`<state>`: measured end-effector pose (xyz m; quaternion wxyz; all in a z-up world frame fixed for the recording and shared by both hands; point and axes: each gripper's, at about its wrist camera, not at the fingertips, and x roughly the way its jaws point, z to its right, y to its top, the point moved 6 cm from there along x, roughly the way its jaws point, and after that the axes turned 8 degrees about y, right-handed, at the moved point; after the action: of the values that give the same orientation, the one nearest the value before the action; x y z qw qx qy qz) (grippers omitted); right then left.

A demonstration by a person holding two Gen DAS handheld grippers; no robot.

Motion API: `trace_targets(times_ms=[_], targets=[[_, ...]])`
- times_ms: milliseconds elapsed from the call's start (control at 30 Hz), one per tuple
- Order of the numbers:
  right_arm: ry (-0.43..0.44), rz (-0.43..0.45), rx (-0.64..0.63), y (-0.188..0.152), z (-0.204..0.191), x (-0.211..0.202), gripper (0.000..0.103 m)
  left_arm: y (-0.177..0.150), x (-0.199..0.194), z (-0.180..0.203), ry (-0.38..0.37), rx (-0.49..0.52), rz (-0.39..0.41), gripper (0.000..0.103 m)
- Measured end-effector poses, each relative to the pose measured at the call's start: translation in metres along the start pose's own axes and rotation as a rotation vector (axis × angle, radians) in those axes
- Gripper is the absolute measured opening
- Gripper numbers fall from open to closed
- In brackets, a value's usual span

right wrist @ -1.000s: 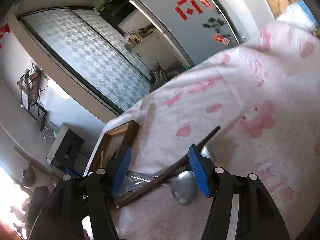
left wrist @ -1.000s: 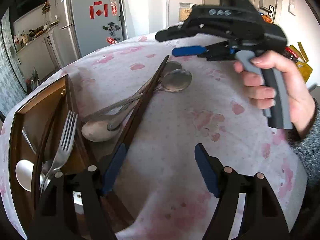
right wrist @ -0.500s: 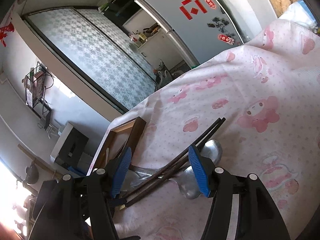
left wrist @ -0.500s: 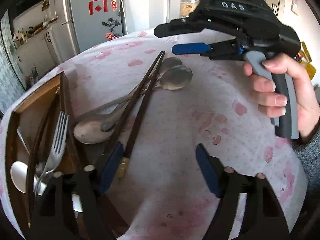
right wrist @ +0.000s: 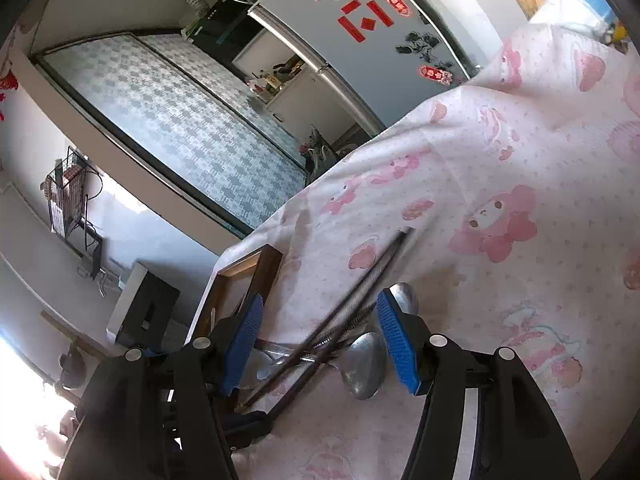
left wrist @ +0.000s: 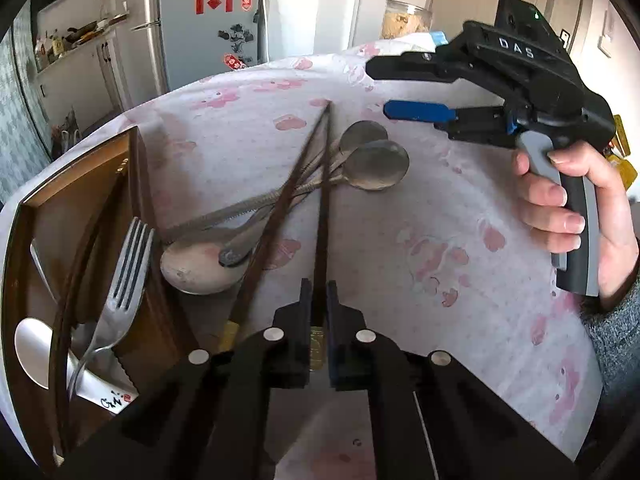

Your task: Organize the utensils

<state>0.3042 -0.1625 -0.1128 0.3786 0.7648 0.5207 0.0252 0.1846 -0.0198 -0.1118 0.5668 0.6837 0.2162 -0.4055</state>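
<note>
The left gripper [left wrist: 318,296] has its jaws clamped on a slim dark wooden chopstick [left wrist: 322,216] pointing away across the table; the right gripper [right wrist: 318,344] has its jaws wide, holding nothing.

surface: covered by white cloth with pink cartoon print [left wrist: 400,248] | fridge [left wrist: 208,28]: grey, red stickers, seen beyond the surface | left of fridge: white cabinets [left wrist: 76,76] with cluttered counter, patterned sliding door [right wrist: 192,128] | right of fridge: pale wall, glass jar [left wrist: 406,20] | light: bright daylight
</note>
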Motion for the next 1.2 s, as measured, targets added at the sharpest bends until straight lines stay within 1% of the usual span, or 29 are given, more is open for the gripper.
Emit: trace_targets(times_ms=[100, 167, 300, 400, 500, 567, 600, 667, 767, 900, 967, 1067, 1200], targets=[[-0.027, -0.019, 0.011, -0.002, 0.005, 0.004, 0.061, 0.001, -0.002, 0.003, -0.017, -0.005, 0.001, 0.007], [-0.037, -0.031, 0.021, -0.004, 0.009, 0.006, 0.060, 0.002, -0.007, 0.007, -0.020, 0.000, 0.016, 0.007], [-0.046, -0.041, 0.034, -0.005, 0.015, 0.009, 0.060, 0.010, -0.024, 0.020, -0.040, 0.019, 0.056, 0.007], [-0.043, -0.048, 0.047, -0.006, 0.019, 0.010, 0.057, 0.015, -0.036, 0.032, -0.052, 0.031, 0.091, 0.007], [-0.044, -0.054, 0.068, -0.008, 0.023, 0.011, 0.050, 0.020, -0.047, 0.046, -0.081, 0.053, 0.114, 0.007], [-0.048, -0.046, 0.083, -0.008, 0.027, 0.009, 0.038, 0.021, -0.049, 0.053, -0.080, 0.071, 0.115, 0.007], [-0.046, -0.035, 0.098, -0.007, 0.029, 0.006, 0.035, 0.021, -0.049, 0.057, -0.078, 0.081, 0.114, 0.007], [-0.051, -0.014, 0.108, -0.005, 0.032, 0.001, 0.021, 0.019, -0.047, 0.059, -0.069, 0.087, 0.109, 0.007], [-0.048, 0.011, 0.107, -0.001, 0.031, -0.006, 0.015, 0.017, -0.044, 0.059, -0.070, 0.083, 0.105, 0.007], [-0.039, 0.006, 0.062, 0.001, 0.012, -0.004, 0.014, 0.011, -0.047, 0.055, -0.059, 0.080, 0.107, 0.007], [-0.034, 0.002, 0.038, 0.002, 0.001, -0.001, 0.013, 0.007, -0.054, 0.050, -0.057, 0.069, 0.116, 0.007], [-0.036, -0.024, 0.003, -0.001, -0.022, 0.012, 0.013, -0.001, -0.068, 0.036, -0.047, 0.048, 0.131, 0.007], [-0.027, -0.061, -0.031, -0.007, -0.052, 0.036, 0.013, -0.016, -0.088, 0.008, -0.020, 0.011, 0.157, 0.007]])
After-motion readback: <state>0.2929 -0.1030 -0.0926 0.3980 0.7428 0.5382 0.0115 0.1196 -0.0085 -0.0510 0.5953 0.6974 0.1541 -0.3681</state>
